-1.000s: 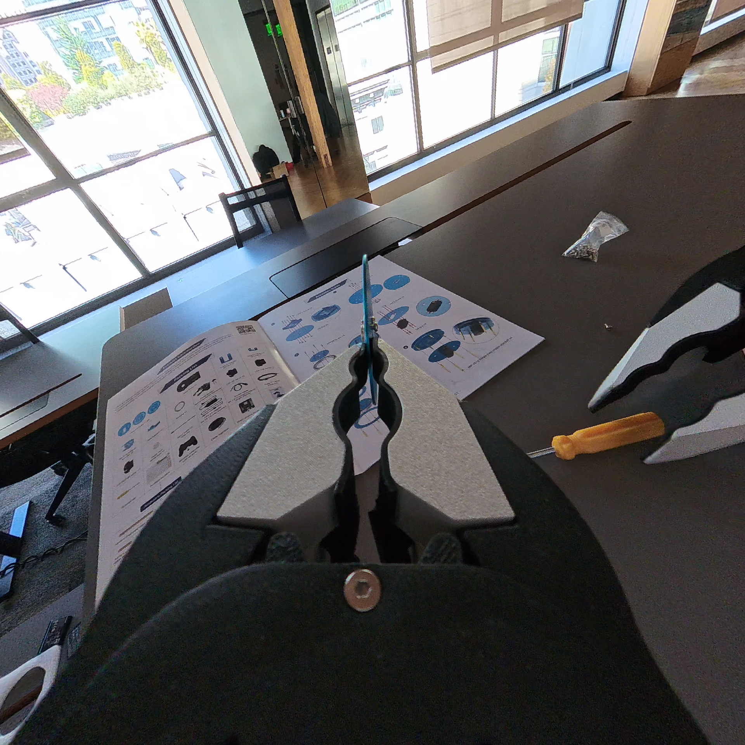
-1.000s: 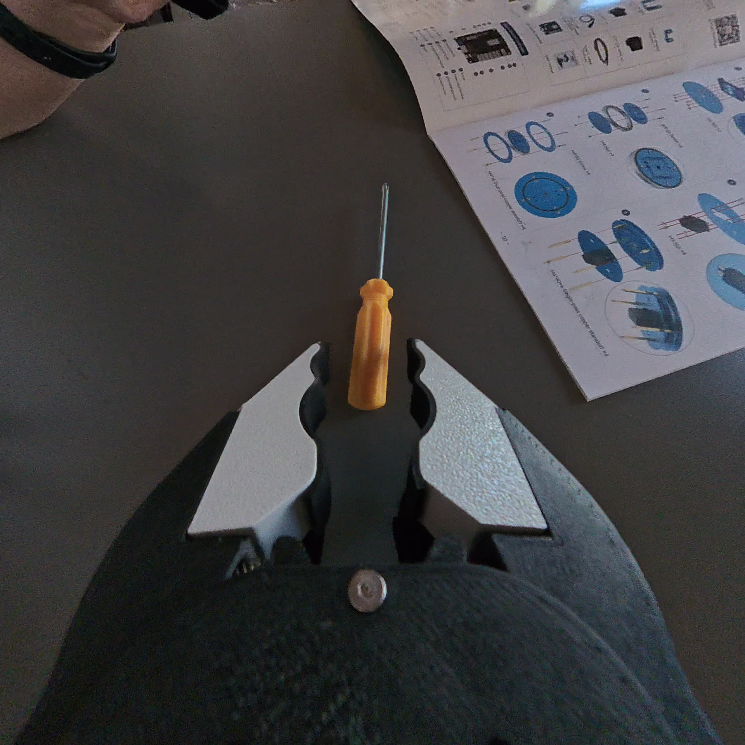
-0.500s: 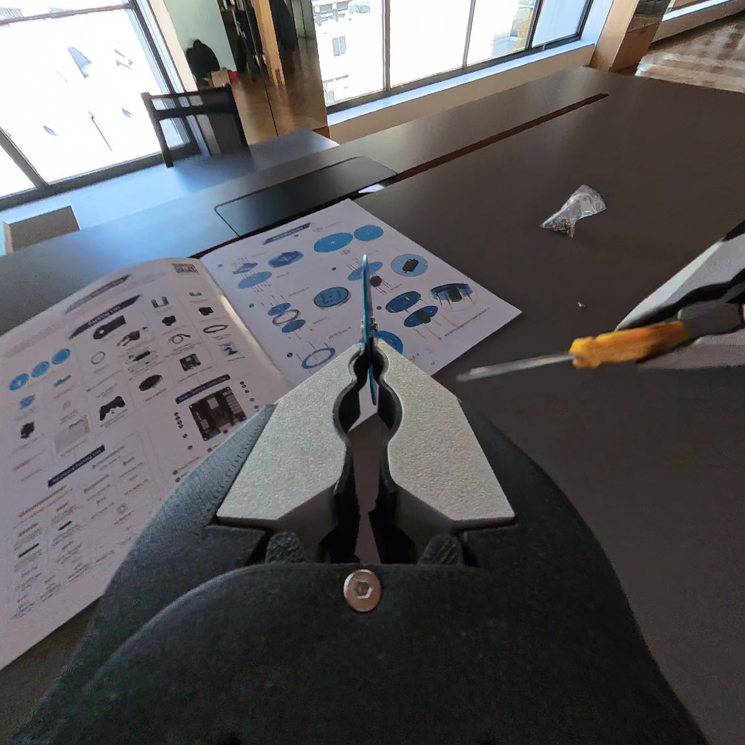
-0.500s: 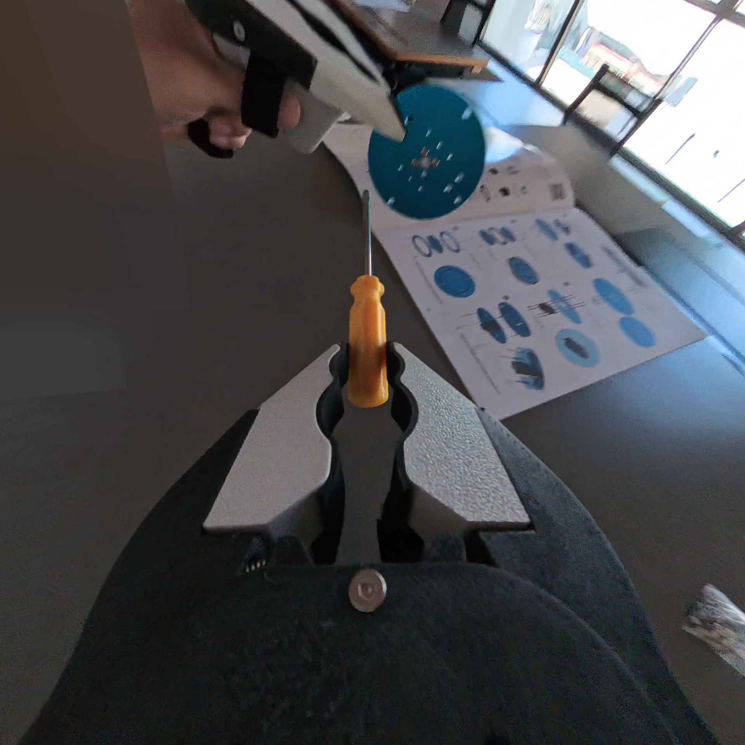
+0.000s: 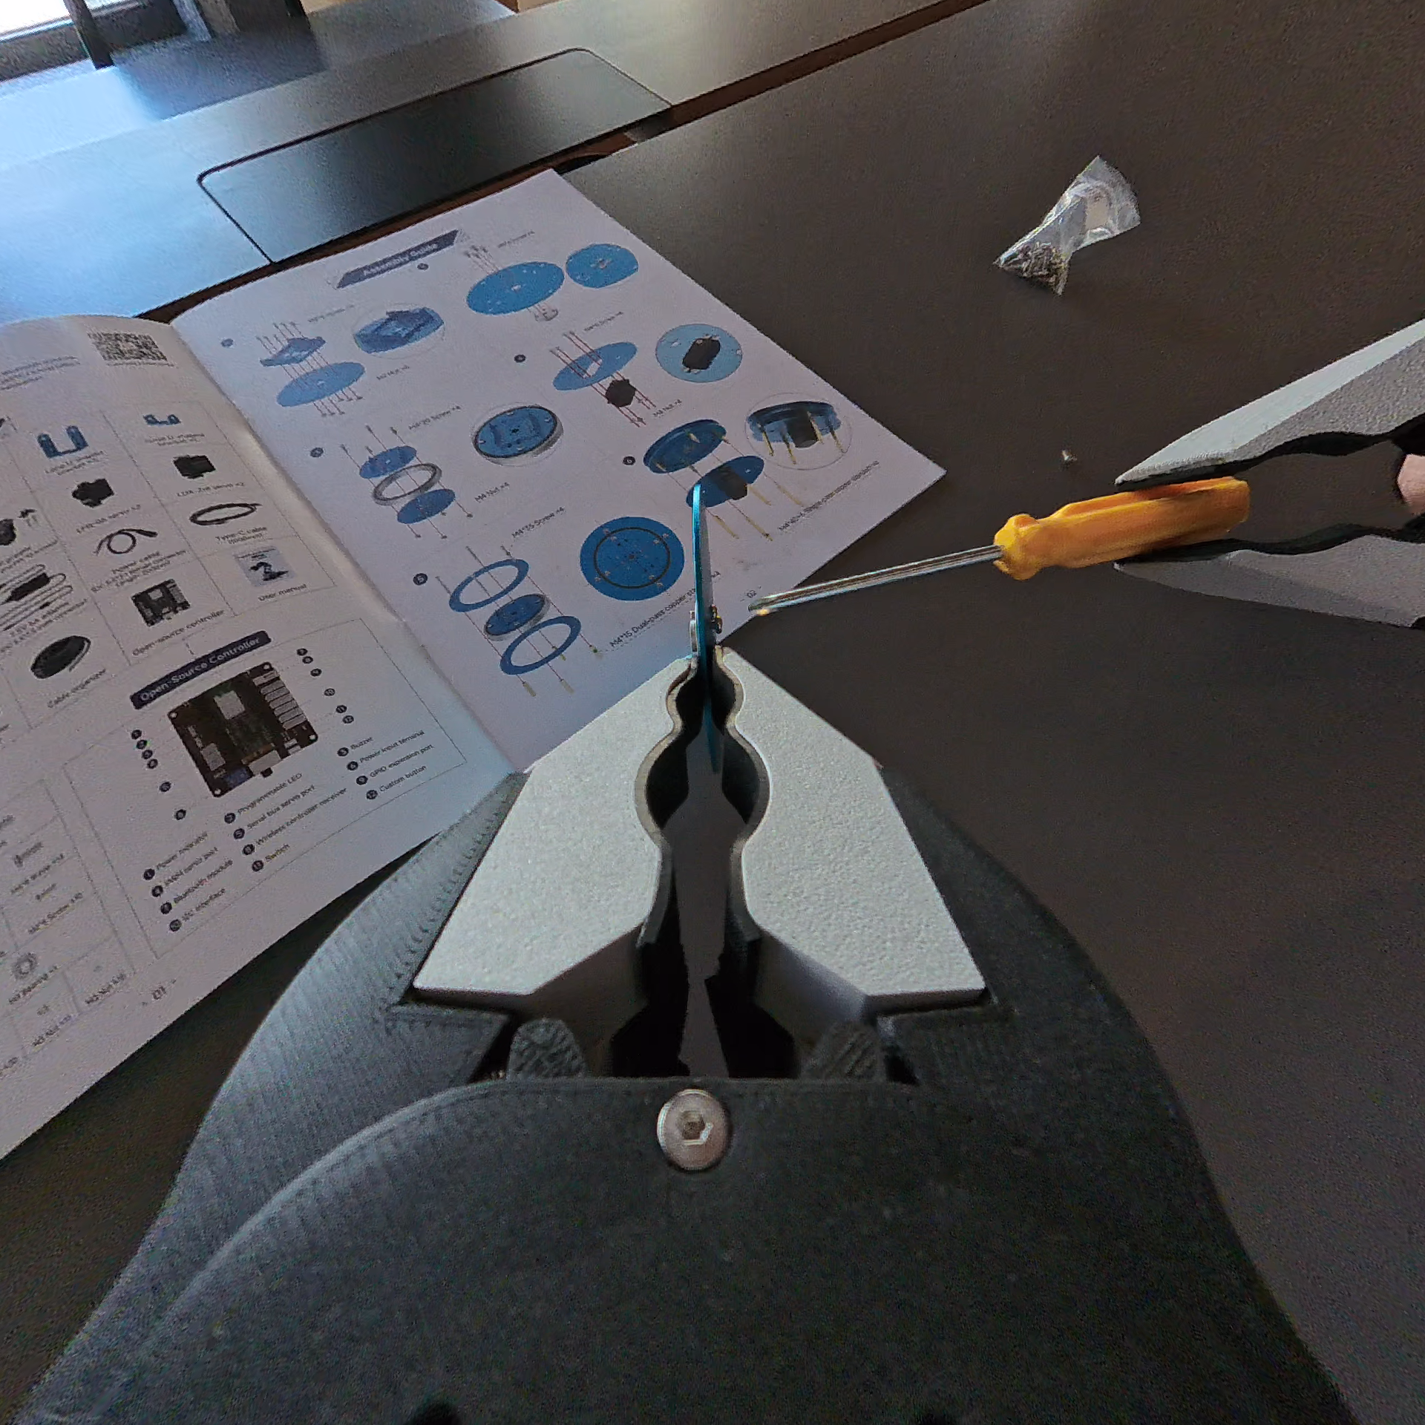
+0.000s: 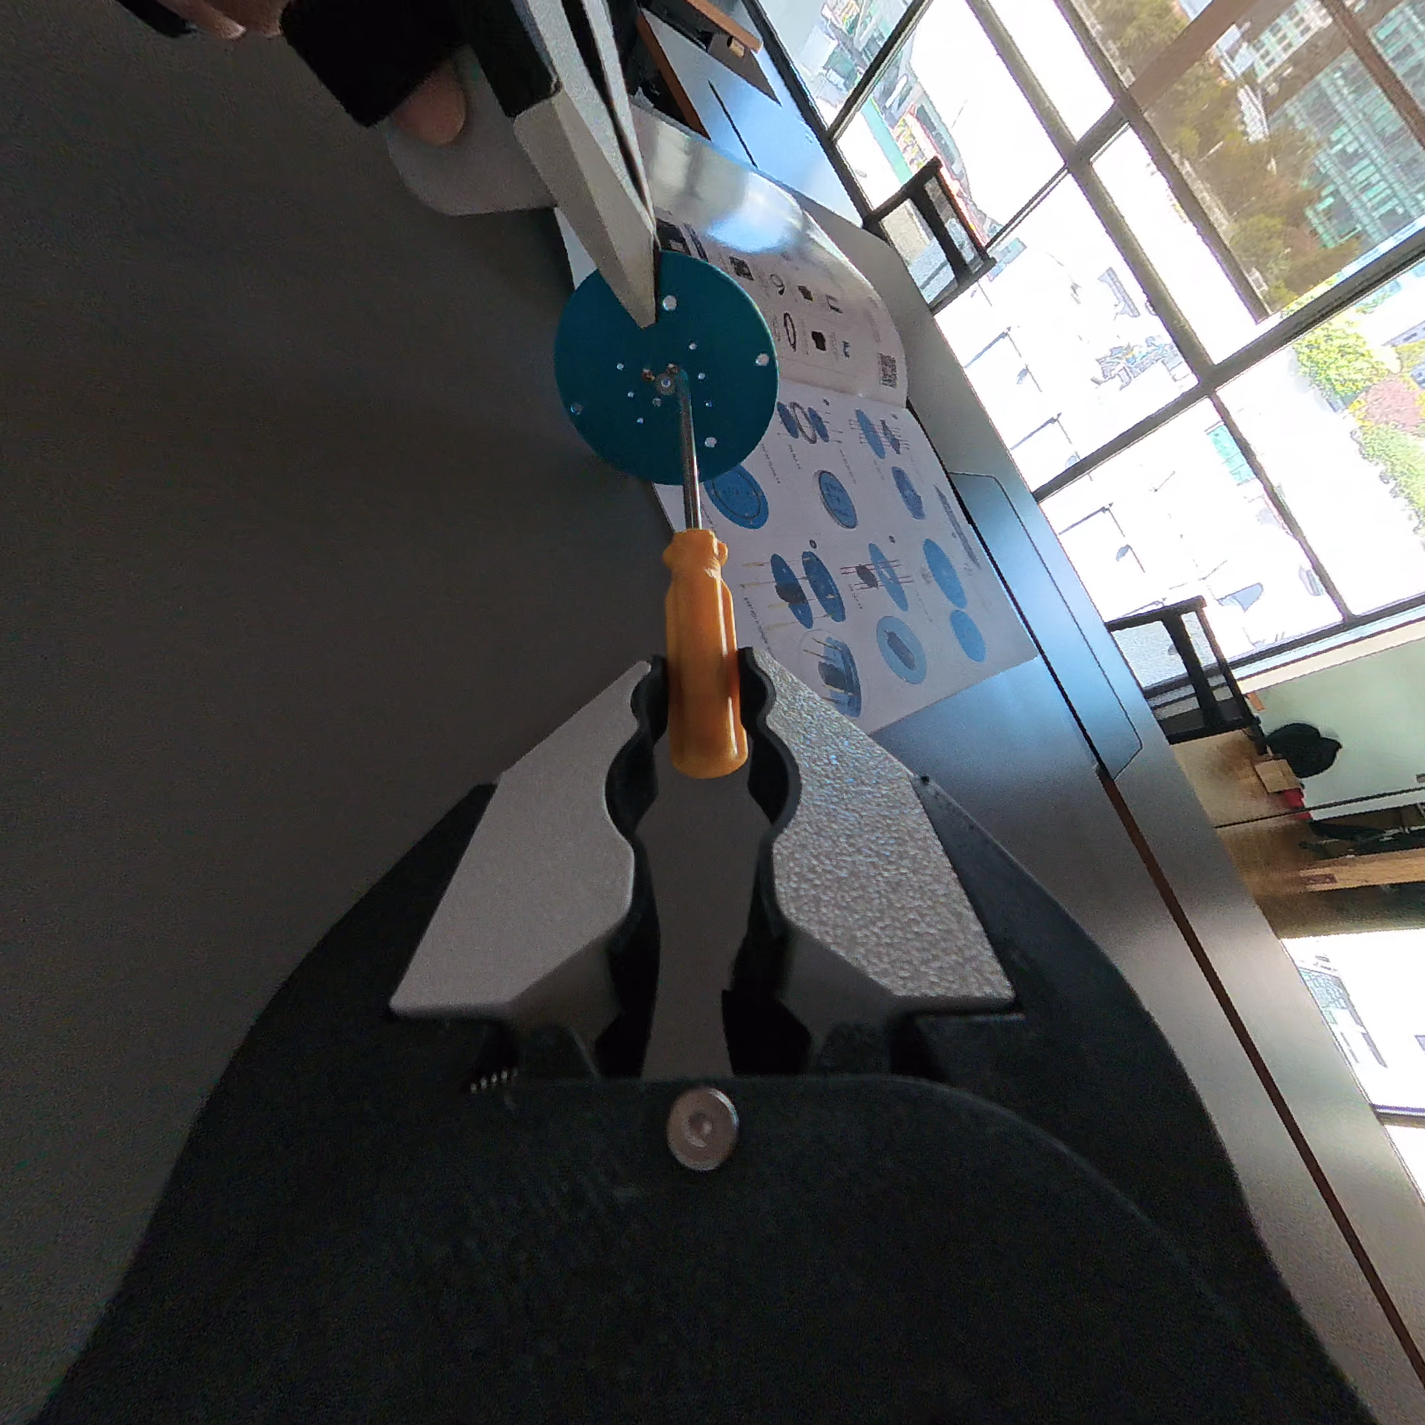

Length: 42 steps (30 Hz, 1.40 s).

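My left gripper (image 5: 702, 663) is shut on a thin blue round plate (image 5: 700, 571) and holds it on edge above the table. In the right wrist view the plate (image 6: 617, 416) shows face-on with several small holes, pinched by the left gripper's fingers (image 6: 617, 254). My right gripper (image 6: 700, 678) is shut on the orange handle of a small screwdriver (image 6: 700, 655). The screwdriver's metal tip (image 6: 678, 378) points at a screw near the plate's middle. In the left wrist view the screwdriver (image 5: 1118, 524) comes in from the right, and its tip sits just right of the plate.
An open instruction booklet (image 5: 308, 540) lies on the dark table (image 5: 1079, 848) under the plate. A small clear bag of screws (image 5: 1072, 231) lies at the far right, with a loose screw (image 5: 1068, 456) nearer. Windows and chairs are beyond the table edge. Some 12 cm of space lies between my two pairs of fingers. The loose screw (image 5: 1068, 456) lies around 10 cm away from my right fingertips.
My right gripper closed on the screwdriver as it lay on the table, lifted it and swung it toward the blue plate. The left gripper tilted down and kept the plate.
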{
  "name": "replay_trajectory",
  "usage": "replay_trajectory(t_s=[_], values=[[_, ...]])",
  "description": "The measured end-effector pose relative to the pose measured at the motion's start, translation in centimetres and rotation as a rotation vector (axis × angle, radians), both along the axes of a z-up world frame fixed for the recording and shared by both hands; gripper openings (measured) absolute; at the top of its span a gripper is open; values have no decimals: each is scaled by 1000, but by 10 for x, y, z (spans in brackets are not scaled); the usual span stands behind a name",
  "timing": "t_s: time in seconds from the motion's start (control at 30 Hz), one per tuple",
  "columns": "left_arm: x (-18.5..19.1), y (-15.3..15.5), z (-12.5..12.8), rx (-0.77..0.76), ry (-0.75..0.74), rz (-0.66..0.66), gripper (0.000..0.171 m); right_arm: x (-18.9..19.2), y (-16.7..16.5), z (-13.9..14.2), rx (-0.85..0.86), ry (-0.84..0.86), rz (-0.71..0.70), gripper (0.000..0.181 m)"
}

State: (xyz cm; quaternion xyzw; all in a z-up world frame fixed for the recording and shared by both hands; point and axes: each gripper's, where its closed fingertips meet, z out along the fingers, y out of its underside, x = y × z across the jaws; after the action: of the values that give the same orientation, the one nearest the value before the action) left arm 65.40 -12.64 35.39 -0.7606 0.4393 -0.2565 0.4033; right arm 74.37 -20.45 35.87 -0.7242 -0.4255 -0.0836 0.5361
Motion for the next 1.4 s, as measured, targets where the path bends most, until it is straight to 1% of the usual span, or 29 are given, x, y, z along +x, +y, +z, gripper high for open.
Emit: replay_trajectory(t_s=[0.3, 0.73, 0.87, 0.93, 1.0, 1.07, 1.1, 1.17, 1.23, 1.27, 1.33, 1.4], values=[[-1, 0, 0, -9, 4, 3, 0, -5, 2, -3, 25, -72, -1, 17], [-1, 0, 0, -8, 7, 3, 0, -3, 4, -4, 5, -43, -8, 17], [-1, 0, 0, 12, 20, -2, 0, -1, 5, -2, 24, -82, -12, 17], [0, -1, 0, 30, 34, -6, 0, 0, 4, -1, 66, -156, -6, 18], [0, -2, -1, 30, 40, -4, 0, 1, 5, 2, 145, -269, -1, 17], [1, -4, -1, 15, 37, -2, 0, 2, 5, 6, 243, -418, 1, 18], [1, -4, -1, 12, 39, 1, 0, 1, 4, 10, 318, -513, 8, 18], [0, -4, -1, 9, 45, 8, 0, -4, 2, 13, 437, -677, 43, 18], [-2, -4, -1, 5, 48, 10, 0, -8, 0, 14, 491, -738, 63, 18], [-2, -3, -1, 5, 48, 13, 0, -8, 0, 14, 476, -721, 58, 18], [-2, -3, -1, 5, 46, 19, 0, -8, 2, 13, 408, -621, 41, 17], [-3, -1, -1, 7, 44, 29, 0, -8, 4, 7, 270, -426, 21, 17]])
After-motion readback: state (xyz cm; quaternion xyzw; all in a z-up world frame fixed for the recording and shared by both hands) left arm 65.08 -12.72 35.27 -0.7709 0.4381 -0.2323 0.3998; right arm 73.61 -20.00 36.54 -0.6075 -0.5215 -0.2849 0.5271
